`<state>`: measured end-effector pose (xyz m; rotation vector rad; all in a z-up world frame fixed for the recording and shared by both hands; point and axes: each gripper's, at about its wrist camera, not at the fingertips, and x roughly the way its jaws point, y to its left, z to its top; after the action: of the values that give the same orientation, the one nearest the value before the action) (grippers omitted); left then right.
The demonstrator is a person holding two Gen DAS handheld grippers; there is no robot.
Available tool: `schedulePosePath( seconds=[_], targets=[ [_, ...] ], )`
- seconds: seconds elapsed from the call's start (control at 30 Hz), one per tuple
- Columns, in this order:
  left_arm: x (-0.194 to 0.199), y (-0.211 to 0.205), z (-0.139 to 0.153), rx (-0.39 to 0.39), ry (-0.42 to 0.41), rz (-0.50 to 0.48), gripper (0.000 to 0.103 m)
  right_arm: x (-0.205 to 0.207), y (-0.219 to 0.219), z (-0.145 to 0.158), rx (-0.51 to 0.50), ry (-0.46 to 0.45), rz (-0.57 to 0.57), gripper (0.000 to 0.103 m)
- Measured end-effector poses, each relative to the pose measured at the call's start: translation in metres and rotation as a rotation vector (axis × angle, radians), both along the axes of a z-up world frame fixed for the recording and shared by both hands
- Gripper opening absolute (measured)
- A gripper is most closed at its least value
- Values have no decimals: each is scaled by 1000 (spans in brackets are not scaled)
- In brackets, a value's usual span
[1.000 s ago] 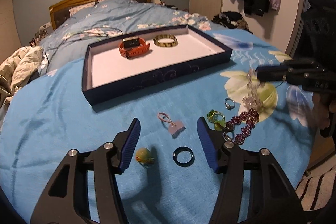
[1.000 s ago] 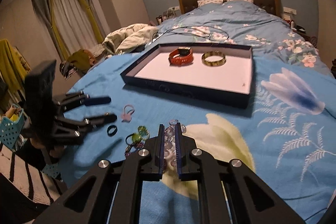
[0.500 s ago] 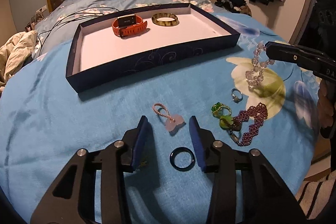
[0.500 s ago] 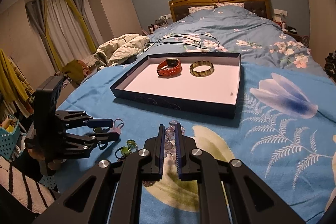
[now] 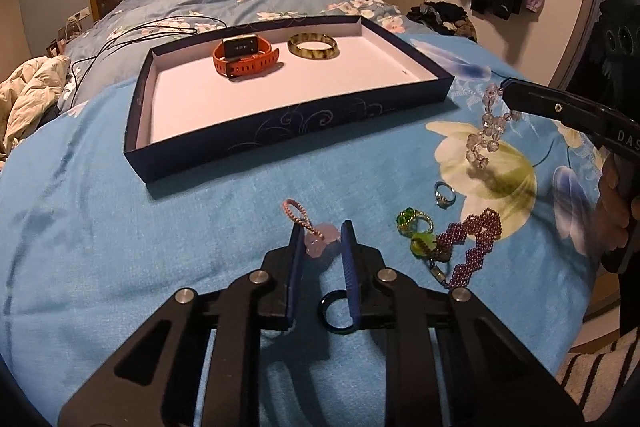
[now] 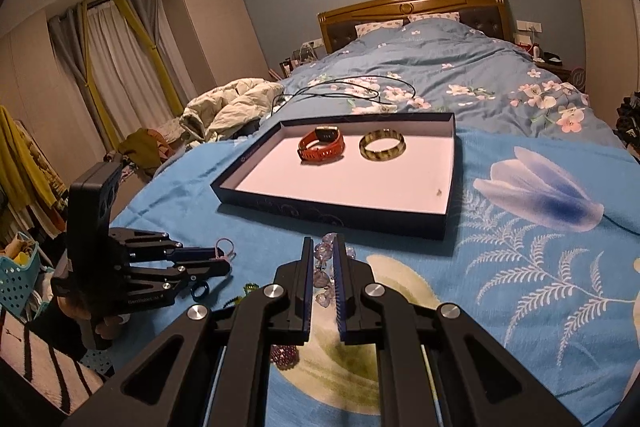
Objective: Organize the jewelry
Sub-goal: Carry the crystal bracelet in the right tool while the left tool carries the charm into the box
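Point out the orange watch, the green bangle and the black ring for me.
orange watch [image 5: 245, 58], left wrist view, on the strap just below its dark face.
green bangle [image 6: 383, 145], right wrist view, on the band's near edge.
black ring [image 5: 329, 317], left wrist view, on its exposed left rim.

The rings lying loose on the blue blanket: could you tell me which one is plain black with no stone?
The black ring, lying under the left gripper, is the plain band. The silver ring carries a stone, and the green beaded ring is wire and beads.
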<state>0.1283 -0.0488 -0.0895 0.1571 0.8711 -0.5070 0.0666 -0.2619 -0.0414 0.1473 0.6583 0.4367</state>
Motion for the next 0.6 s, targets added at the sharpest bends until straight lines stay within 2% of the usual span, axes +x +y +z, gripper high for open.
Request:
schedulePosePath(
  seconds=[0.6],
  targets=[
    [-3,5,48,-21,-153,25,19,9,3,33,21,-100,-3,8]
  ],
)
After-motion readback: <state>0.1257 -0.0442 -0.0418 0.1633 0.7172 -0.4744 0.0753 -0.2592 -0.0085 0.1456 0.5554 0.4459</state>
